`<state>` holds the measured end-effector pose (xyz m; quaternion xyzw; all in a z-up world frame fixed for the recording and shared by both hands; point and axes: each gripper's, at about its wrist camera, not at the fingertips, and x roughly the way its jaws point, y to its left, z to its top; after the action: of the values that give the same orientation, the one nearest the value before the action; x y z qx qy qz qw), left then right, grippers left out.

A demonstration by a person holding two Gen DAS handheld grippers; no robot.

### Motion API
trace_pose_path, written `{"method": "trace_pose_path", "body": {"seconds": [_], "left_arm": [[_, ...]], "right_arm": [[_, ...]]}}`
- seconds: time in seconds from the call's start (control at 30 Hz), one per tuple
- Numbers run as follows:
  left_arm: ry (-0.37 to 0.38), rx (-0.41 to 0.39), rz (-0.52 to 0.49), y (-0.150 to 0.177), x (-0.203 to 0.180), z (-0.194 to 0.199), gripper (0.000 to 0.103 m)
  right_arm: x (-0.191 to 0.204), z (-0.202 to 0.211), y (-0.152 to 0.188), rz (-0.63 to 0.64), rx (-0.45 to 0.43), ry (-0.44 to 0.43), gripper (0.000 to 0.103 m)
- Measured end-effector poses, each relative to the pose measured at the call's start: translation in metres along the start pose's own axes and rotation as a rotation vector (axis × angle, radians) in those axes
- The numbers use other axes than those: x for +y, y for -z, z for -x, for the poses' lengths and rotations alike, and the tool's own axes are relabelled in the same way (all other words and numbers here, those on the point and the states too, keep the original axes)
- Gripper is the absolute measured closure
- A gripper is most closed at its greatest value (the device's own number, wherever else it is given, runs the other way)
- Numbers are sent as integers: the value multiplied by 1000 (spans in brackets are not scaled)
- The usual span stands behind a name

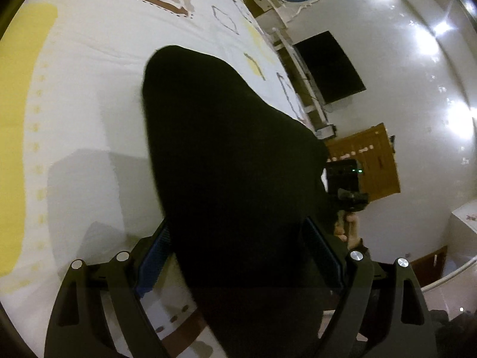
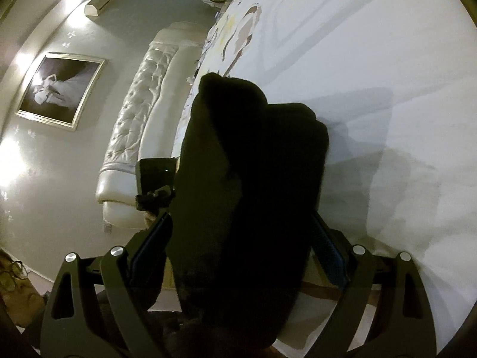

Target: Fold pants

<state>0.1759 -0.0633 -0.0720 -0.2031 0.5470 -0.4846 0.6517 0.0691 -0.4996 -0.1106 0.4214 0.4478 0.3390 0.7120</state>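
Observation:
The black pants [image 1: 226, 155] hang in a thick bunch between the fingers of my left gripper [image 1: 238, 238], lifted above the white patterned bedsheet [image 1: 89, 89]. In the right wrist view the same black pants [image 2: 253, 185] fill the gap of my right gripper [image 2: 241, 232], also raised over the bedsheet [image 2: 387, 119]. Both grippers are shut on the fabric, with blue pads pressed against its sides. The right gripper [image 1: 348, 191] shows past the cloth in the left view, the left gripper [image 2: 155, 185] in the right view. The cloth hides the fingertips.
A black TV [image 1: 331, 65] and a wooden cabinet [image 1: 369, 161] stand by the wall beyond the bed edge. A white tufted headboard [image 2: 140, 125] and a framed picture [image 2: 59, 89] are on the other side. Glasses [image 2: 12, 271] lie at the lower left.

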Motion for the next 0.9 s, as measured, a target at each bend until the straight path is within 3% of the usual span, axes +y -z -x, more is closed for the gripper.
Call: {"method": "trace_pose_path", "body": {"seconds": [0.23, 0.53, 0.7, 0.77, 0.83, 0.9], "left_arm": [[97, -6, 13, -2, 6, 0, 15], [49, 15, -21, -1, 4, -2, 15], [43, -2, -11, -4, 5, -1, 15], [25, -7, -25, -3, 1, -4, 16], [-33, -2, -58, -1, -1, -5, 31], [-61, -4, -64, 0, 1, -3, 52]], "right_arm": [[0, -3, 1, -7, 21, -48, 12], [1, 6, -3, -9, 37, 23, 14], [10, -19, -4, 28, 85, 49, 15], [12, -25, -5, 26, 90, 70, 28], [5, -26, -5, -6, 80, 74, 55], [-3, -23, -2, -24, 62, 43, 60]]}}
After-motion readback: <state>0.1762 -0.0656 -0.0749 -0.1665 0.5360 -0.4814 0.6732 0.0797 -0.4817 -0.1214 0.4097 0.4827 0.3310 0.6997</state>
